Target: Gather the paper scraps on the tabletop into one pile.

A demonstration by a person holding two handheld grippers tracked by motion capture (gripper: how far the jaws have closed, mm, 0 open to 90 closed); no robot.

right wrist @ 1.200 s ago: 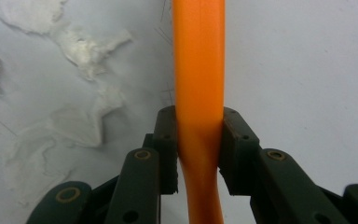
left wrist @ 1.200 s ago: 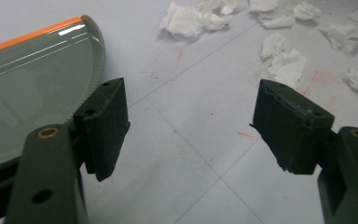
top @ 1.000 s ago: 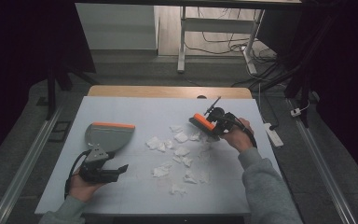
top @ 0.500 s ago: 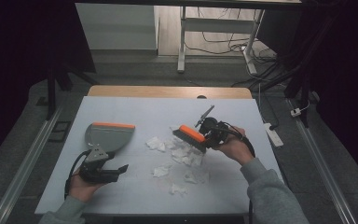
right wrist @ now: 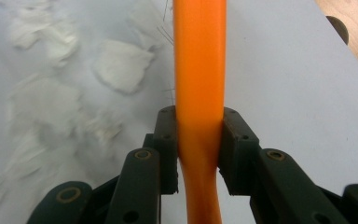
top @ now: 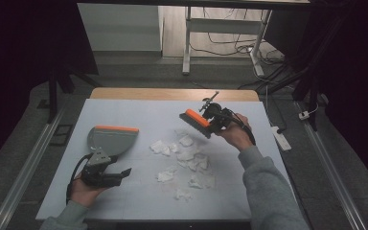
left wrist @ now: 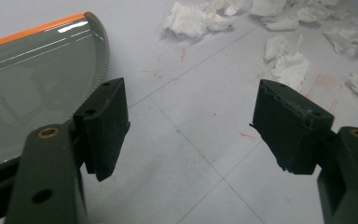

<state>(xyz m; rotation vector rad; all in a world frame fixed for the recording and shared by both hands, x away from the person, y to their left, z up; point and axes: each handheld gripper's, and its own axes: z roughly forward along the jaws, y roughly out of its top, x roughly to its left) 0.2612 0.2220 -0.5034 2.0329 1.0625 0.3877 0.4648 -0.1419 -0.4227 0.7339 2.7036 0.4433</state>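
A small brush (top: 195,120) with an orange back hangs tilted over the far side of the paper scraps (top: 187,158). My right gripper (top: 214,120) is shut on it, and in the right gripper view the pads press both sides of the orange handle (right wrist: 199,60), with my right gripper (right wrist: 199,140) gripping low on it. A grey dustpan (top: 112,139) with an orange lip lies flat at the left. My left gripper (top: 123,171) rests just in front of it, open. In the left gripper view my left gripper (left wrist: 191,121) has bare table between its jaws and the dustpan (left wrist: 32,79) lies beyond the left jaw.
Several crumpled white paper scraps (left wrist: 191,21) lie scattered across the middle of the white table cover (top: 139,120). A wooden table edge (top: 172,93) runs along the far side. Blurred paper scraps (right wrist: 121,65) lie left of the brush in the right gripper view.
My right gripper swung the brush down and left toward the scraps, then lifted it back up and away. The left gripper and dustpan have not moved.
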